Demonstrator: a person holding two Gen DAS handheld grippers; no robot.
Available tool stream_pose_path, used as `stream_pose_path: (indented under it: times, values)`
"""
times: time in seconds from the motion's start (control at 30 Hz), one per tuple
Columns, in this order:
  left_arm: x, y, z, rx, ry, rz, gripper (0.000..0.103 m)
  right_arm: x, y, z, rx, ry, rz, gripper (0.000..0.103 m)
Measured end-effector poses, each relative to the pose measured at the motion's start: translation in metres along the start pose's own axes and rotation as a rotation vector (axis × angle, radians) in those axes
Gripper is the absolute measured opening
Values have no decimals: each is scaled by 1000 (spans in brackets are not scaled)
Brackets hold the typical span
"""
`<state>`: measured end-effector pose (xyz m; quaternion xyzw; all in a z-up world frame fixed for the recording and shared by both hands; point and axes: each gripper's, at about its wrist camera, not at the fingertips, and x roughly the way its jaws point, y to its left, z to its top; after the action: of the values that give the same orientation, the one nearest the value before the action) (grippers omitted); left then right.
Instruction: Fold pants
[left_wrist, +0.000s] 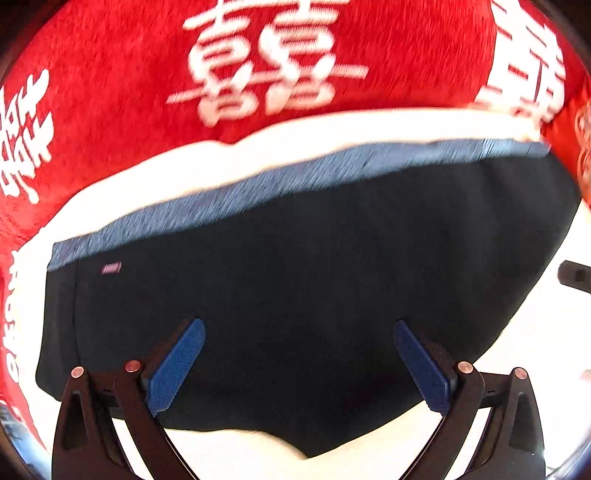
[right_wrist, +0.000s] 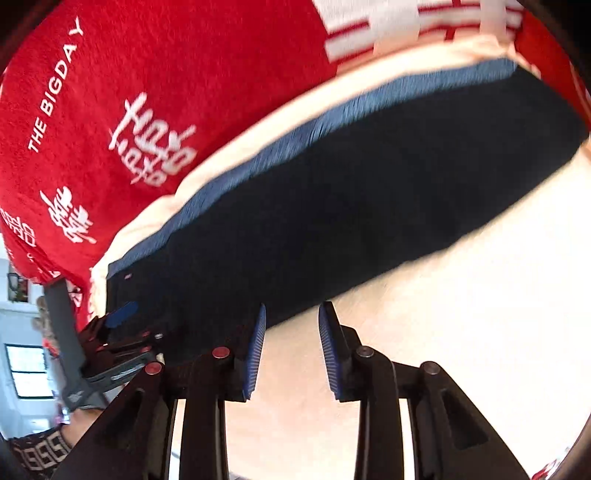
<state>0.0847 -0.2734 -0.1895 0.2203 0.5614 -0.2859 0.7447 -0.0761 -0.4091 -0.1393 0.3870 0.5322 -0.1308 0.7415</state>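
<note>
Surface: cream sheet (right_wrist: 461, 314) beside a red printed blanket (left_wrist: 110, 92).
Pants (left_wrist: 295, 277): soft, limp; pinch the near edge.
Left gripper (left_wrist: 299, 365): spread wide, empty.
Right gripper (right_wrist: 291, 347): parted, empty.

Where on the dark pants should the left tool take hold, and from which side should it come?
Probably the near edge of the pants. The cloth lies flat on the white surface, so only an edge offers something to pinch. The left tool is open above that edge, so come from the near side, opposite the blue waistband.

Dark pants (left_wrist: 295, 288) on white surface (right_wrist: 461, 314)
</note>
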Motion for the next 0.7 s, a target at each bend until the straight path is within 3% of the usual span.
stream_pose_path:
  times: [0.1,0.17,0.27,0.37,0.5,0.57,0.7]
  values:
    - [4,-24,19,21,-18,32,103,8,-12,23,-50,4,-92,34]
    - [10,-40,33,7,7,41,103,9,-30,39,2,2,-155,34]
    - [0,-39,47,-41,-16,19,103,-15,-60,66,122,-91,-160,34]
    - [5,-57,64,-44,-47,65,103,-29,-81,97,95,-146,-227,34]
    - [44,-70,66,-30,31,146,103,-39,-114,131,107,-179,-323,34]
    - [40,-62,57,-88,-7,116,103,-52,-138,137,158,-205,-346,35]
    - [38,-55,53,-143,17,102,103,-78,-187,121,297,-233,-365,35]
